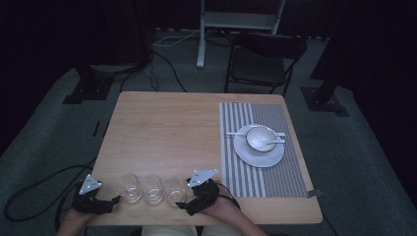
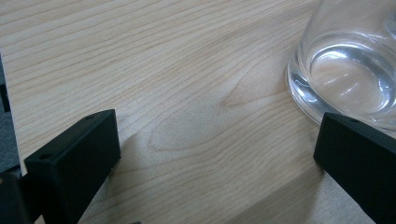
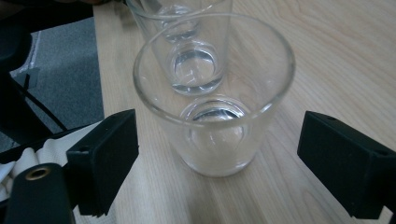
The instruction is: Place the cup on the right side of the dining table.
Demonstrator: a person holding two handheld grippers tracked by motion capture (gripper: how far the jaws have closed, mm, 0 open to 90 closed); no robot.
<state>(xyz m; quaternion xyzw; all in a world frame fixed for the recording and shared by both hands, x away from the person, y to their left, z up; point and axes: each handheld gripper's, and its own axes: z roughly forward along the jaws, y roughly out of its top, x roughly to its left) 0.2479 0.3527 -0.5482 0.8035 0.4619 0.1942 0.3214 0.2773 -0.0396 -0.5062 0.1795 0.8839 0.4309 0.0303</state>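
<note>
Two hands are coming in at the near edge of the wooden table (image 1: 167, 123), each one holding a black gripper. On the left side, the left gripper (image 1: 114, 200) is sitting at the table's near left corner with its jaws spread wide and nothing between them. In the left gripper view, bare wood is showing between the jaws, and the left glass (image 2: 348, 70) is standing just by the right jaw. I cannot tell if they are touching.

Next along the near edge, three clear glasses are standing in a row, close together: the left glass (image 1: 129, 187), the middle glass (image 1: 153, 189) and the right glass (image 1: 175, 191). All three are standing upright.

After them, the right gripper (image 1: 181, 202) is pointing left at the row. Its jaws are wide apart. In the right gripper view, the right glass (image 3: 215, 93) is standing between the jaws, and neither jaw is touching it.

Farther right, a striped mat (image 1: 246, 172) is lying on the table. A white plate (image 1: 259, 155) is sitting on it, holding a bowl (image 1: 258, 135) with a spoon (image 1: 269, 143) in it.
</note>
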